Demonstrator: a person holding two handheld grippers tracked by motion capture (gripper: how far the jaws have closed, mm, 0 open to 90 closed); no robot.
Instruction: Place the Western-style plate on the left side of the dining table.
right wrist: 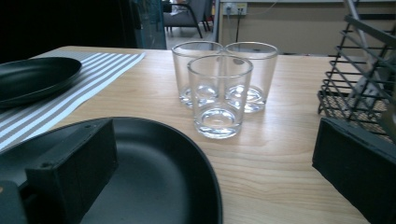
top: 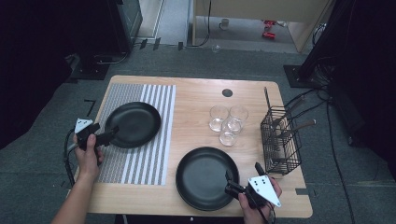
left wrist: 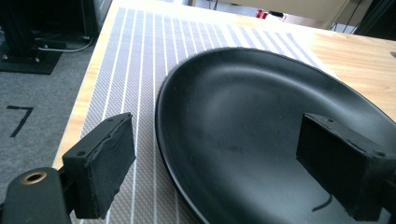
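While flat on the striped mat [top: 140, 158], round plate [top: 133, 124] (no long axis), left tool [left wrist: 224, 163] spread astride its rim.

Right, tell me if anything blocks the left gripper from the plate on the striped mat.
Nothing visible does. The left gripper is open, its jaws already straddling the near rim of the black plate on the striped mat.

- Bare worktop [top: 196, 95] across the upper middle of the high view gives open passage.
- Three glasses [top: 228, 122] cluster right of centre, blocking the lane between the striped mat [top: 140, 163] and the wire basket [top: 280, 140].
- Lower black plate [top: 205, 177] takes up the bottom centre; bare wood runs beside it at lower right.
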